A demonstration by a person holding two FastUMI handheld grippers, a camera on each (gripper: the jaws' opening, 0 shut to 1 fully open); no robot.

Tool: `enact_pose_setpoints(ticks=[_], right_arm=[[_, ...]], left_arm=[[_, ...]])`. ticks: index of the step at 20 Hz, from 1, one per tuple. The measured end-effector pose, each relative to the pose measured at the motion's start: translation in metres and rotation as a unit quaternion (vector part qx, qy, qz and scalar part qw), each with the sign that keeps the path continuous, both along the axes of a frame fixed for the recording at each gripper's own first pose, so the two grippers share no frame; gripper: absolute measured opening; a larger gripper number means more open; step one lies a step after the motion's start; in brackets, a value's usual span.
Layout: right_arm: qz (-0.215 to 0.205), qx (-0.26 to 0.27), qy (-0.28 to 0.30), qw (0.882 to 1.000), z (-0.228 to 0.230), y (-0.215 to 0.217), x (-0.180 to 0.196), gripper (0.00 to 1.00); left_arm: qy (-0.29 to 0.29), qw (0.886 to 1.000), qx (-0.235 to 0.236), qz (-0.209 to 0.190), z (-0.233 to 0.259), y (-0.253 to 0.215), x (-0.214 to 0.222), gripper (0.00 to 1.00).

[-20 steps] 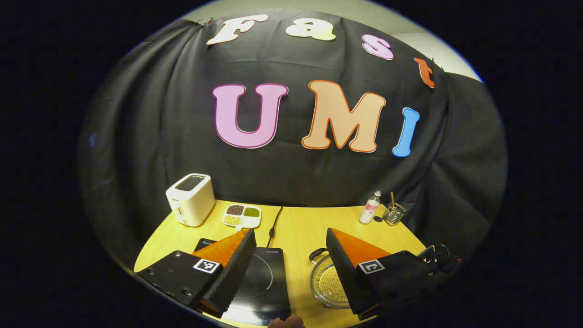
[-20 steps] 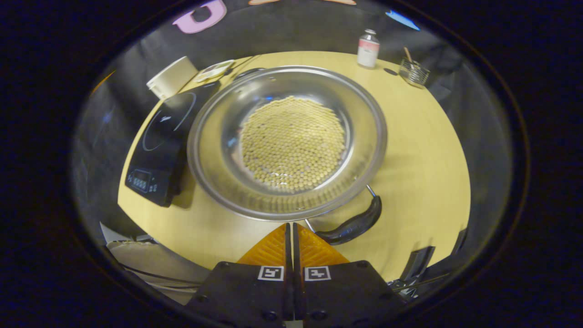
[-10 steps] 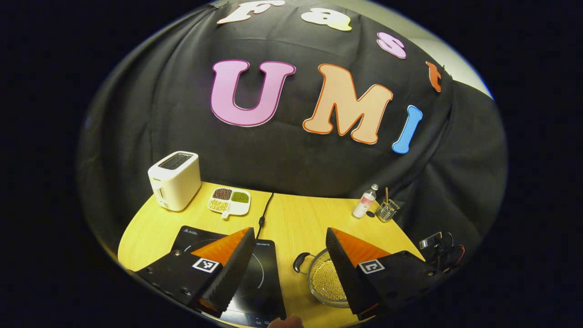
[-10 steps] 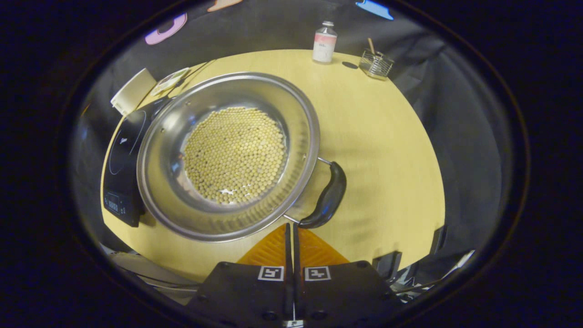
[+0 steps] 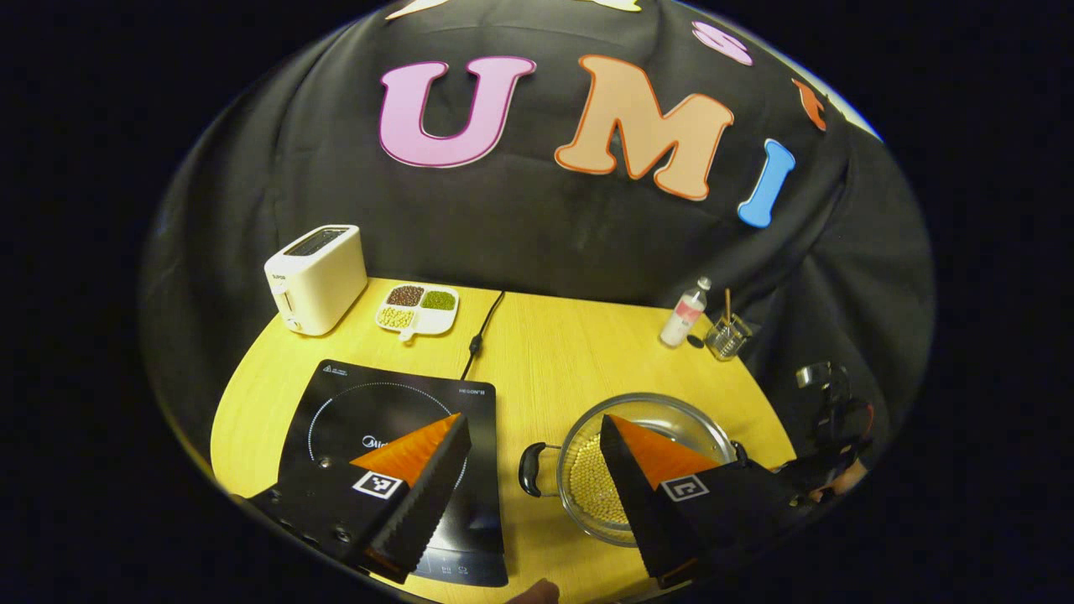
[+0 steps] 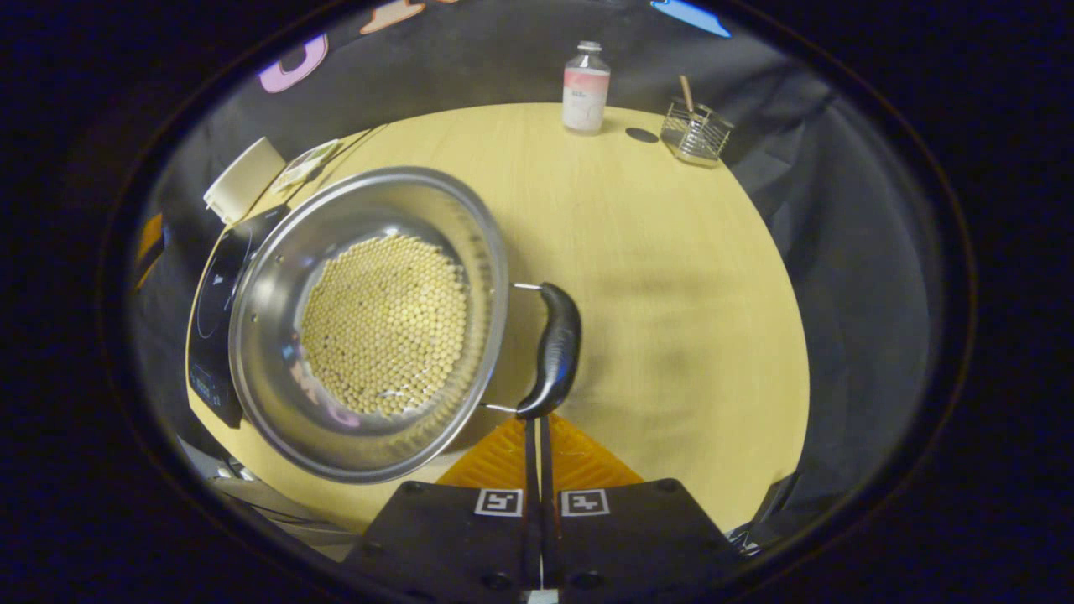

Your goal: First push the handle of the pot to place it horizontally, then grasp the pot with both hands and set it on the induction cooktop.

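Note:
A steel pot (image 6: 277, 252) holding yellow beans stands on the wooden table, to the right of the black induction cooktop (image 5: 377, 403). My right gripper (image 6: 537, 418) is shut with nothing between its fingers. Its tips touch the near end of the pot's black right handle (image 6: 555, 344). In the left gripper view the pot (image 5: 663, 407) lies low on the right, partly behind one finger. Its other black handle (image 5: 528, 468) points toward the cooktop. My left gripper (image 5: 532, 421) hangs open above the table, between the cooktop and the pot. The cooktop (image 6: 214, 306) sits left of the pot in the right gripper view.
A white toaster (image 5: 315, 277) and a divided dish of beans (image 5: 417, 306) stand at the back left, with the cooktop's cable (image 5: 478, 340) beside them. A small bottle (image 5: 686, 312) and a glass holder (image 5: 726, 335) stand at the back right.
The pot has turned on the table: its right handle swung from the near side round to the right, with my shut right gripper following it. The left gripper view now shows more of the table.

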State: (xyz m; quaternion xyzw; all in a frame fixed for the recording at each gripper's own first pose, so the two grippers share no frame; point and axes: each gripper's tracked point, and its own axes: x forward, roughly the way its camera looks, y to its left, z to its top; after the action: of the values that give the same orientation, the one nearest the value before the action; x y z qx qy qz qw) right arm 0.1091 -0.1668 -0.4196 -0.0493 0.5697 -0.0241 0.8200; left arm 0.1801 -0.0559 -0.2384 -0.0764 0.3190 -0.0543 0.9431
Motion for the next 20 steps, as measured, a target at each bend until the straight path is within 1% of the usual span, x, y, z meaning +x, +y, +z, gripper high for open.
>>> enact_pose_setpoints(ticks=[3, 4, 5, 7, 8, 9, 12, 13, 14, 16, 17, 20], right_arm=[[-0.001, 0.021, -0.020, 1.000, 0.009, -0.008, 0.018, 0.03], [-0.001, 0.026, -0.023, 0.999, 0.009, -0.012, 0.020, 0.00], [-0.002, 0.029, -0.028, 0.999, 0.012, -0.012, 0.022, 0.03], [-0.007, 0.047, -0.044, 0.998, 0.021, -0.005, 0.026, 0.03], [-0.010, 0.061, -0.056, 0.997, 0.025, 0.001, 0.031, 0.01], [-0.014, 0.068, -0.068, 0.995, 0.032, 0.006, 0.037, 0.10], [-0.004, 0.060, -0.097, 0.993, 0.035, 0.002, 0.053, 0.55], [-0.002, 0.065, -0.100, 0.993, 0.034, 0.005, 0.059, 0.62], [0.000, 0.065, -0.097, 0.993, 0.031, 0.004, 0.062, 0.72], [-0.001, 0.052, -0.087, 0.995, 0.013, -0.001, 0.069, 0.75], [-0.002, 0.050, -0.085, 0.995, 0.022, 0.001, 0.068, 0.76], [0.002, 0.050, -0.067, 0.996, 0.008, 0.004, 0.071, 0.77]], left_arm=[[0.031, 0.999, 0.004, 0.016, -0.020, -0.002, -0.005, 0.96], [0.038, 0.999, 0.005, 0.023, -0.026, -0.002, -0.008, 0.96], [0.043, 0.999, 0.009, 0.029, -0.028, -0.002, -0.009, 0.96], [0.051, 0.998, 0.017, 0.030, -0.034, -0.003, -0.010, 0.96], [0.058, 0.998, 0.020, 0.026, -0.038, -0.005, -0.014, 0.96], [0.064, 0.997, 0.025, 0.026, -0.041, -0.006, -0.014, 0.96], [0.086, 0.996, 0.026, 0.026, -0.058, -0.014, -0.015, 0.96], [0.092, 0.995, 0.026, 0.024, -0.063, -0.017, -0.014, 0.96], [0.099, 0.994, 0.028, 0.021, -0.070, -0.019, -0.015, 0.96], [0.114, 0.993, 0.034, 0.017, -0.083, -0.020, -0.013, 0.96], [0.119, 0.992, 0.036, 0.015, -0.088, -0.022, -0.013, 0.96], [0.142, 0.989, 0.034, 0.015, -0.106, -0.024, -0.010, 0.95]])
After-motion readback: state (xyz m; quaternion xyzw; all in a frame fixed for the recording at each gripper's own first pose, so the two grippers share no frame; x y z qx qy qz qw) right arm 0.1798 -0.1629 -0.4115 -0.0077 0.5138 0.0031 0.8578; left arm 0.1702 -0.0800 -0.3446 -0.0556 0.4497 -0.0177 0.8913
